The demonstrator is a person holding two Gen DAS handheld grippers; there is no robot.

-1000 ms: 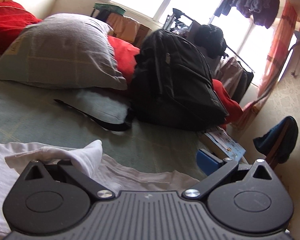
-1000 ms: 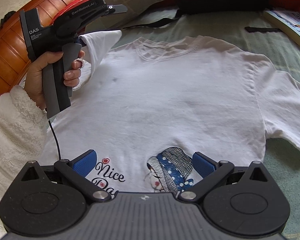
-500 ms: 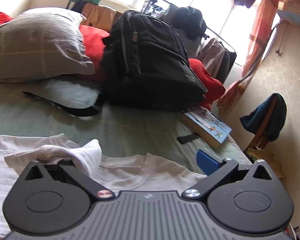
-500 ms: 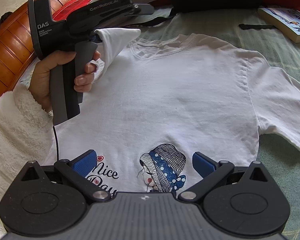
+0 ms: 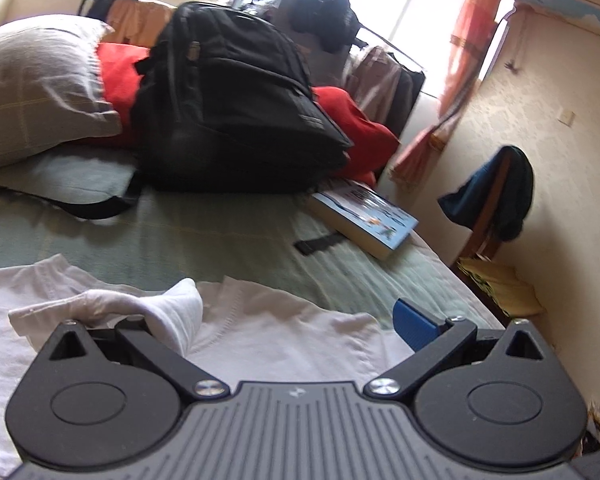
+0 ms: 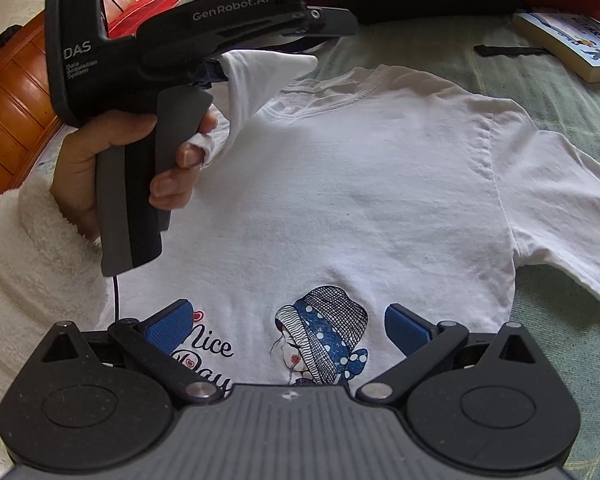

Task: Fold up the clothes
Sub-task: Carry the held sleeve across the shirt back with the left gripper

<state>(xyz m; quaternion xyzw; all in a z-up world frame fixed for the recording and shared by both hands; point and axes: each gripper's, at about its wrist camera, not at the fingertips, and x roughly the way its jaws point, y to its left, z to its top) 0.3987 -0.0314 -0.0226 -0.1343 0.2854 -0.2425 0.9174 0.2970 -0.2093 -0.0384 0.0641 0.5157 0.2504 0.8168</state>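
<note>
White cotton T-shirt (image 6: 380, 184) with a printed girl in a blue dotted hat, spread face-up on green quilted bedspread (image 5: 220, 240); one sleeve (image 5: 172, 312) lifted above the shirt's collar, draped over a finger of the left gripper (image 5: 276, 320), whose jaws stand apart, nothing clamped. Right gripper (image 6: 288, 320) released, blue pads (image 6: 404, 326) spread above the shirt's print. Black backpack (image 5: 228, 104), grey pillow (image 5: 32, 84) and paperback book (image 5: 364, 216) beyond the shirt's collar
</note>
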